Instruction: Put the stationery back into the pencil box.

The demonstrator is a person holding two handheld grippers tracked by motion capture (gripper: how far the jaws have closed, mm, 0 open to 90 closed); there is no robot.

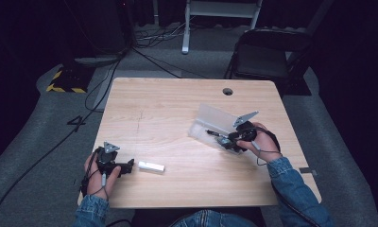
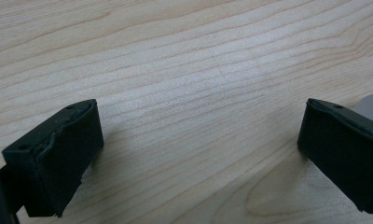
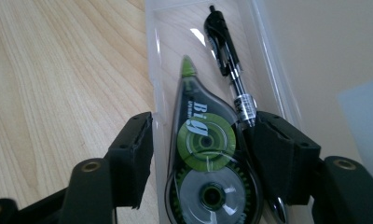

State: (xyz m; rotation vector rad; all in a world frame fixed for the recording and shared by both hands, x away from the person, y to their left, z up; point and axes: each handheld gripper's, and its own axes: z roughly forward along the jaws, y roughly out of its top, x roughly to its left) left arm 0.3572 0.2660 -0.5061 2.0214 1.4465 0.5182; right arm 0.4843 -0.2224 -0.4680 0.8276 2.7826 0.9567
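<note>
A clear plastic case (image 1: 214, 118) lies open at the table's right middle, its lid raised. Inside it lie a green-and-grey correction tape (image 3: 205, 158) and a black pen (image 3: 229, 56), side by side. My right gripper (image 3: 204, 140) reaches into the case with its jaws apart, one on each side of the tape, the right jaw over the pen's lower end; in the high view the right gripper (image 1: 226, 137) sits at the case's near end. My left gripper (image 1: 129, 166) rests open on the table at the near left, nothing between its fingers (image 2: 63, 149). A white block (image 1: 151, 166) lies just right of it.
The wooden table (image 1: 168, 109) has a round cable hole (image 1: 227, 91) near its far edge. A black folding chair (image 1: 267, 54) stands beyond the far right corner. Cables run over the grey floor at the left.
</note>
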